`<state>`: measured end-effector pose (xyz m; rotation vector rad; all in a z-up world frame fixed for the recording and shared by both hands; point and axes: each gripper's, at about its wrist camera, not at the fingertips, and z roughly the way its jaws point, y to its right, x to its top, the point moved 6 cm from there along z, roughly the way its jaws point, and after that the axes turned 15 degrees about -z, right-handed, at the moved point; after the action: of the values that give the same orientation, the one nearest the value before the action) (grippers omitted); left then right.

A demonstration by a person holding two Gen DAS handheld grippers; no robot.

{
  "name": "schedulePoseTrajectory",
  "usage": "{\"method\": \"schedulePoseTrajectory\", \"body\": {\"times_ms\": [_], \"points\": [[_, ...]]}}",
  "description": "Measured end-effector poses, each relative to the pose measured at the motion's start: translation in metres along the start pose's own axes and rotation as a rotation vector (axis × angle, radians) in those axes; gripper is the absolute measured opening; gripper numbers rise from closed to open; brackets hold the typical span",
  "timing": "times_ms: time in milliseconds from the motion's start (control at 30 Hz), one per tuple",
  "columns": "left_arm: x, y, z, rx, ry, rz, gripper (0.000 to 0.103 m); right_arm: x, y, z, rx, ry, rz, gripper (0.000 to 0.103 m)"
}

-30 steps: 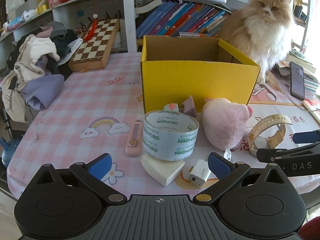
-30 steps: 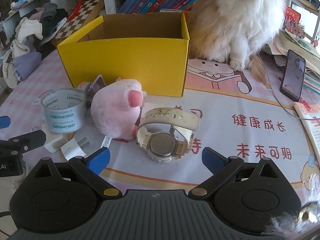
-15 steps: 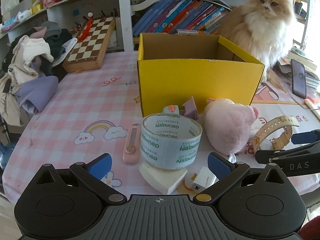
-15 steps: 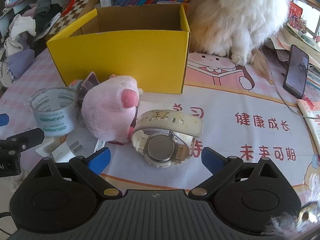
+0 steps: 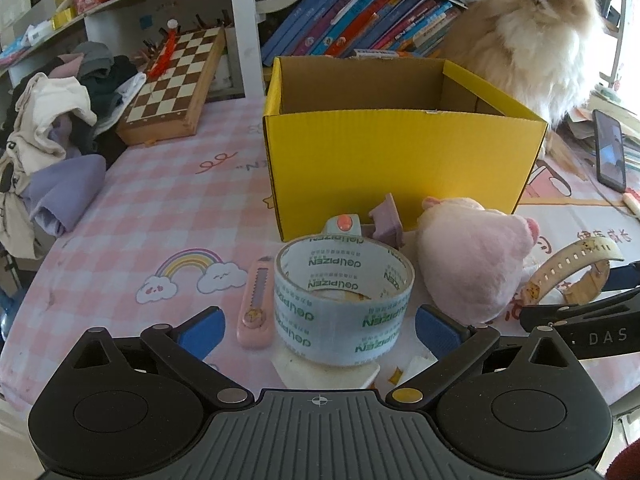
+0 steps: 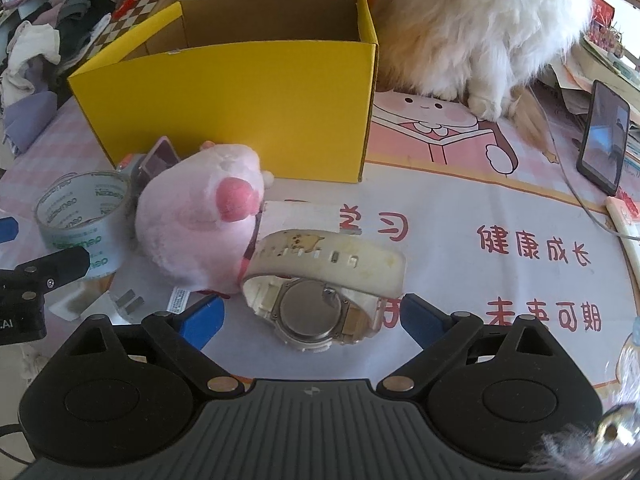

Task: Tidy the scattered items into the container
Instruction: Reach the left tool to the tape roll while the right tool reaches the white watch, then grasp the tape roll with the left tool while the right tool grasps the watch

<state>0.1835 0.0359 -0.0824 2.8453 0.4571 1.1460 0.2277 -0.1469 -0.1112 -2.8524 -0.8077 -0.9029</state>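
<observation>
An open yellow cardboard box (image 5: 400, 160) stands on the table; it also shows in the right wrist view (image 6: 240, 104). My left gripper (image 5: 318, 330) is open, its blue pads on either side of a clear tape roll (image 5: 344, 300). A pink utility knife (image 5: 254, 308), a white eraser wedge (image 5: 324, 372), a purple piece (image 5: 386, 220) and a pink plush pig (image 5: 472, 264) lie around it. My right gripper (image 6: 310, 316) is open around a cream wristwatch (image 6: 320, 280), beside the plush (image 6: 200, 216).
A fluffy cat (image 5: 532, 36) sits behind the box's right side. A chessboard (image 5: 176, 84) and a clothes pile (image 5: 52, 132) lie at back left. A phone (image 6: 604, 136) and cable lie at right. A white charger plug (image 6: 124, 304) lies between the grippers.
Both grippers have moved forward. The tape roll now sits between the left pads and the watch between the right pads. Both stay open.
</observation>
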Motion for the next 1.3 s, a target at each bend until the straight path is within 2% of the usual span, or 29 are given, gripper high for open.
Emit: {"method": "schedulePoseTrajectory", "body": {"times_ms": [267, 533, 633, 700, 733, 767, 967, 1167, 1300], "points": [[0.002, 0.004, 0.007, 0.003, -0.005, 0.001, 0.102, 0.003, 0.011, 0.003, -0.024, -0.001, 0.013, 0.085], [0.003, 0.01, 0.013, 0.003, -0.009, 0.011, 0.102, 0.001, 0.013, 0.005, -0.009, -0.016, 0.0, 0.084], [0.004, 0.013, 0.016, 0.008, -0.006, 0.026, 0.102, 0.001, 0.014, 0.006, -0.002, -0.012, 0.002, 0.08], [0.005, 0.014, 0.018, 0.011, -0.003, 0.032, 0.101, 0.0, 0.015, 0.006, 0.008, -0.008, 0.004, 0.071], [0.005, 0.015, 0.02, 0.012, -0.004, 0.033, 0.101, 0.0, 0.015, 0.006, 0.01, -0.006, 0.002, 0.07], [0.005, 0.016, 0.021, 0.011, -0.007, 0.034, 0.098, 0.001, 0.015, 0.005, 0.012, -0.004, 0.0, 0.069], [0.005, 0.018, 0.027, 0.023, -0.008, 0.053, 0.097, 0.001, 0.016, 0.005, 0.024, 0.005, -0.005, 0.066], [0.004, 0.016, 0.028, 0.029, -0.002, 0.055, 0.085, 0.001, 0.017, 0.003, 0.031, 0.01, -0.008, 0.064], [0.005, 0.015, 0.026, 0.026, 0.003, 0.045, 0.085, 0.0, 0.018, 0.001, 0.028, 0.013, -0.001, 0.064]]}}
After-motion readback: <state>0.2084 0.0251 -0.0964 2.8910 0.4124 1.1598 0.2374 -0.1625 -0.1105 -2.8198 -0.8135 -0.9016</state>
